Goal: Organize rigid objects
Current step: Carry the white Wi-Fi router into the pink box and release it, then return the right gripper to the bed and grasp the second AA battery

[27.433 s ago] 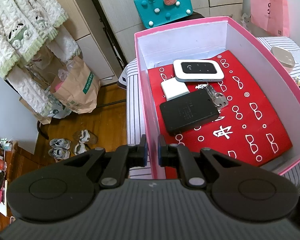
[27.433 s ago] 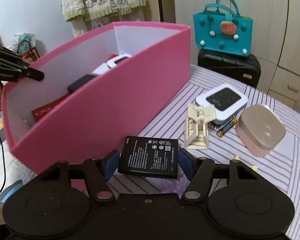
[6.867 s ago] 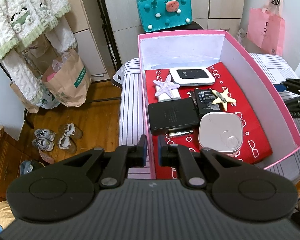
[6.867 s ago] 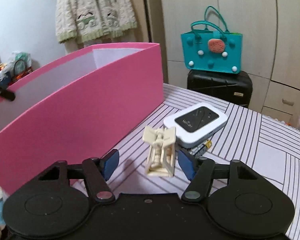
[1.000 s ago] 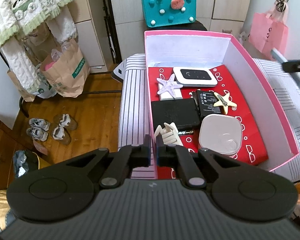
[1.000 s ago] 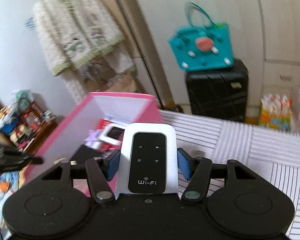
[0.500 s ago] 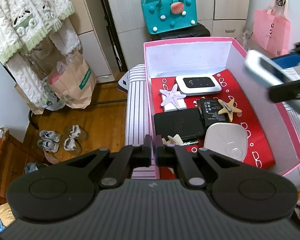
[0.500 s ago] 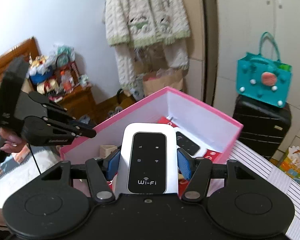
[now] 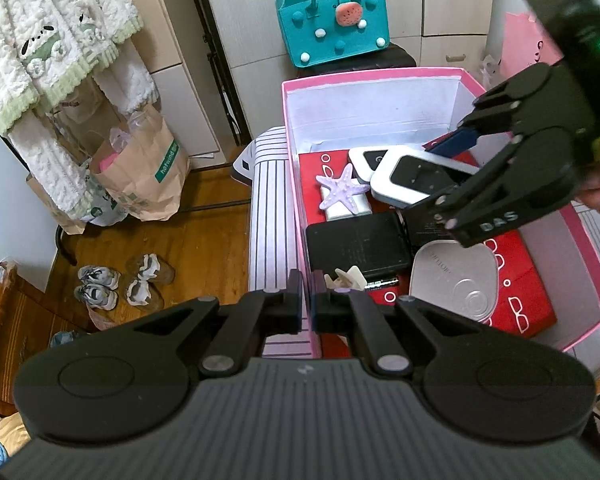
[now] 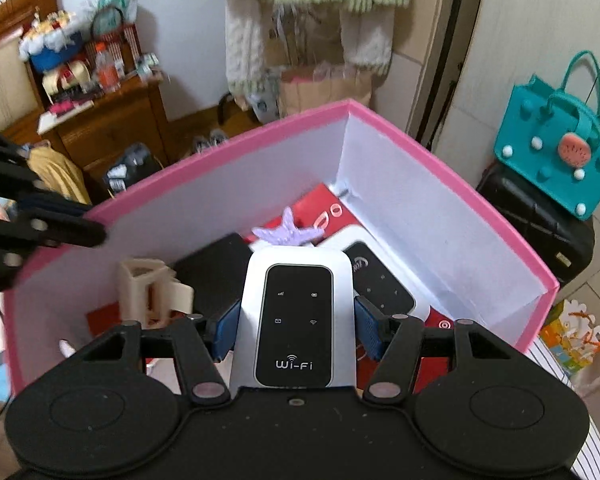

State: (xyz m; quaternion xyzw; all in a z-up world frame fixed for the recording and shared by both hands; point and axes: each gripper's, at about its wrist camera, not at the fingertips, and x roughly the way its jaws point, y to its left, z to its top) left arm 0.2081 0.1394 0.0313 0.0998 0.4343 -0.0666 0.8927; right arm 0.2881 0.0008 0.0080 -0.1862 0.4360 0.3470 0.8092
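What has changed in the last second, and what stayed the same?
The right gripper, shut on the Wi-Fi router, has carried it from beside the pink box to above the items inside. The left gripper stays clamped on the box's near wall. The purple starfish and the grey case lie as before.

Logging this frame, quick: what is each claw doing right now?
Left claw: closed on the box wall.
Right claw: closed on the Wi-Fi router, over the box.
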